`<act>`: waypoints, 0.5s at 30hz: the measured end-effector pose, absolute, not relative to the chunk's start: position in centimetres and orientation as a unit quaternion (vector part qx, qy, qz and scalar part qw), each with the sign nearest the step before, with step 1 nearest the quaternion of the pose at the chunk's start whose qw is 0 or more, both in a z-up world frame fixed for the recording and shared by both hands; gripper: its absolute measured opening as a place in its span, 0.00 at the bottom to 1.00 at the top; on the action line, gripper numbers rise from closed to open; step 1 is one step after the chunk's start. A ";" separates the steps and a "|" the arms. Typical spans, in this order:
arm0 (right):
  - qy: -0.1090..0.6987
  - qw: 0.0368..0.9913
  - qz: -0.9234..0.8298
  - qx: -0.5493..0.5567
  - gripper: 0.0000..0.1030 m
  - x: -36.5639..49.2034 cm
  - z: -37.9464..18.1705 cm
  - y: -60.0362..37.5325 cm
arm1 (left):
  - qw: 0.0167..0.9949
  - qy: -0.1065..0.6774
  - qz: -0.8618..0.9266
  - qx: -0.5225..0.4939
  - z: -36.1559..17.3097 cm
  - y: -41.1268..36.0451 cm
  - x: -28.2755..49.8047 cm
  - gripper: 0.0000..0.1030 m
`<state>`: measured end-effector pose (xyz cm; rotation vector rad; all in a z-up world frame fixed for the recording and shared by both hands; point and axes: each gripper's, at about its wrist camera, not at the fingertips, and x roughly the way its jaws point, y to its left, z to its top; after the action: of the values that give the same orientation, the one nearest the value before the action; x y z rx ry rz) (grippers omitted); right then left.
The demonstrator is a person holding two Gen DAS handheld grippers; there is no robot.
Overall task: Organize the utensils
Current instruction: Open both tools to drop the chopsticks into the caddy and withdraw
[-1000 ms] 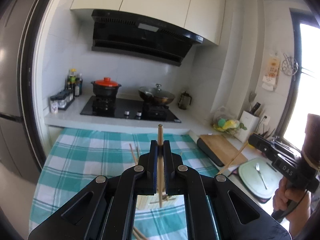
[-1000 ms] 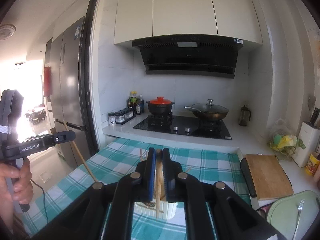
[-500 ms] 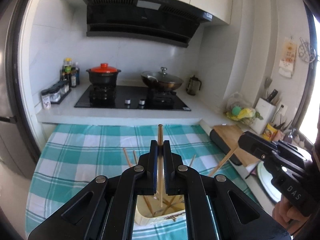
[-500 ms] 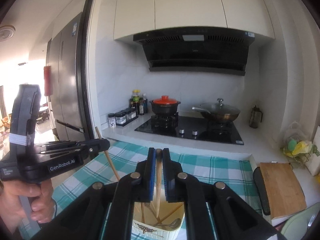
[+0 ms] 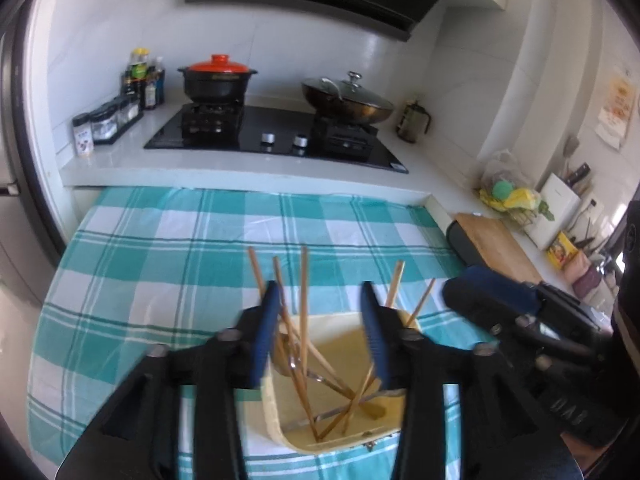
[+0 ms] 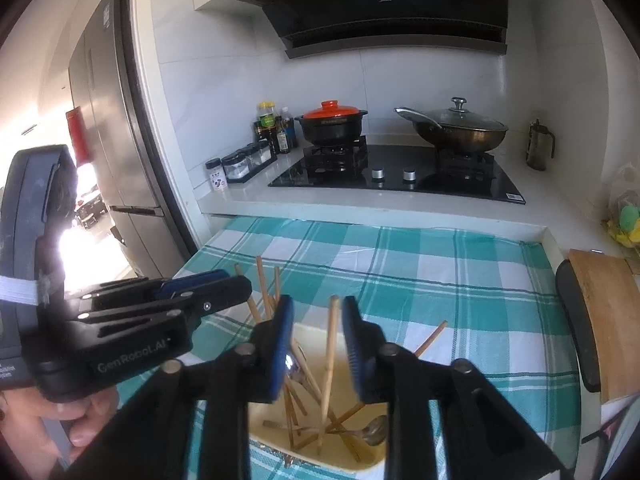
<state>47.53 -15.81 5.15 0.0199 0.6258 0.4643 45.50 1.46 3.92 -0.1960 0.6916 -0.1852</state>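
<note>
Chopsticks, wooden, several, stand loose and crossed in a cream container that sits on my teal checked tablecloth, directly under both sets of jaws. My left gripper has just been opening: its blue pads now stand spread, and one chopstick rises upright in the gap between them, touching neither pad that I can see, its lower end down among the others. My right gripper has likewise just been opening; its jaws are parted, narrower than the left's, with a single chopstick standing free between the pads, its foot in the container. Metal spoons lie on the container floor below the right jaws, tangled with the sticks; one bowl glints just beside the left-hand pad in the right wrist view. Further chopsticks lean outward past the far side of each gripper, two off to the right of the left jaws. A hand holds the left gripper's grip, seen at the left of the right jaws. Beyond the jaws, well apart: black hob, orange-lidded pot, lidded wok. To the right of the jaws: wooden cutting board.
</note>
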 end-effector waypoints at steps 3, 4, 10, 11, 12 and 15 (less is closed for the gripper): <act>0.290 0.930 0.223 0.018 0.37 46.5 6.5 -16.7 | 0.939 0.325 -0.083 -0.082 4.9 2.5 43.7 0.66; 0.286 0.933 0.219 0.012 0.40 45.9 7.0 -17.0 | 0.940 0.325 -0.078 -0.075 5.1 2.8 43.1 0.69; 0.283 0.934 0.211 -0.053 0.52 40.2 7.5 -17.8 | 0.930 0.358 -0.082 -0.015 3.4 3.9 37.2 0.81; 0.286 0.932 0.212 -0.067 0.52 39.0 7.1 -17.8 | 0.927 0.366 -0.083 -0.002 2.6 4.0 35.6 0.81; 0.289 0.930 0.212 -0.081 0.52 37.8 6.6 -17.9 | 0.924 0.373 -0.082 0.008 1.9 4.1 34.5 0.81; 0.297 0.924 0.211 -0.118 0.52 33.4 4.4 -18.2 | 0.916 0.391 -0.085 0.026 -0.6 4.0 30.2 0.81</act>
<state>33.41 -18.25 4.44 -0.2420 0.6092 0.4340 30.22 3.99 -0.59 0.0541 0.8040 -0.1756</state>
